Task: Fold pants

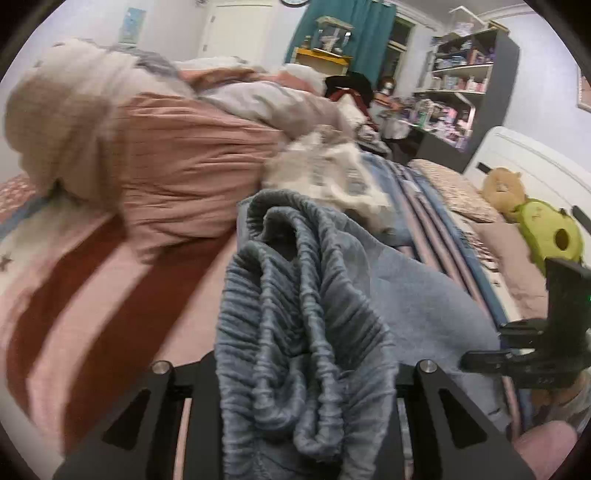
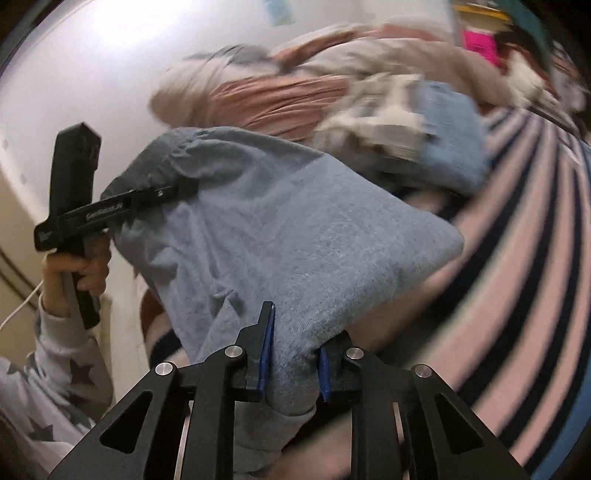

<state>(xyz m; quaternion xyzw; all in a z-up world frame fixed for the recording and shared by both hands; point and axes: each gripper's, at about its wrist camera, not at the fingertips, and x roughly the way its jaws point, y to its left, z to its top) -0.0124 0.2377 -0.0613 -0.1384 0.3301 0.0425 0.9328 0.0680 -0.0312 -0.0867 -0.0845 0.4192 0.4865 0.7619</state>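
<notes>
Right gripper [image 2: 293, 360], black with blue pads [image 2: 266, 354], clamped tight on a bunched edge of the soft grey-blue knit pants [image 2: 280, 221], cloth squeezed between the pads and spilling back toward the camera. Left gripper [image 2: 162, 194], also black, closed on the pants' gathered elastic waistband [image 1: 295, 314] (its fingertips buried under the folds in its own view, but seen from the right wrist pinching the far corner of the cloth). Pants stretched between the two tools, lifted off the bed, hanging in a broad sheet over the striped pink, navy and blue bedspread [image 2: 517, 258]. Left hand [image 2: 79, 269] wrapped around the tool's handle, sleeve pale grey with darker stars [image 2: 55, 387]. Beyond the pants, toward the bed's far side, a heaped pink ribbed comforter [image 1: 177, 158] and a crumpled white-and-grey garment [image 1: 332, 173] lying on a light blue cloth. Near the bed's head-end corner, a tan plush toy [image 1: 504, 184] beside a green avocado-shaped plush [image 1: 550, 236]. Past the bed, a grey shelving unit [image 1: 476, 85] crowded with small items and a teal curtain [image 1: 369, 33].
</notes>
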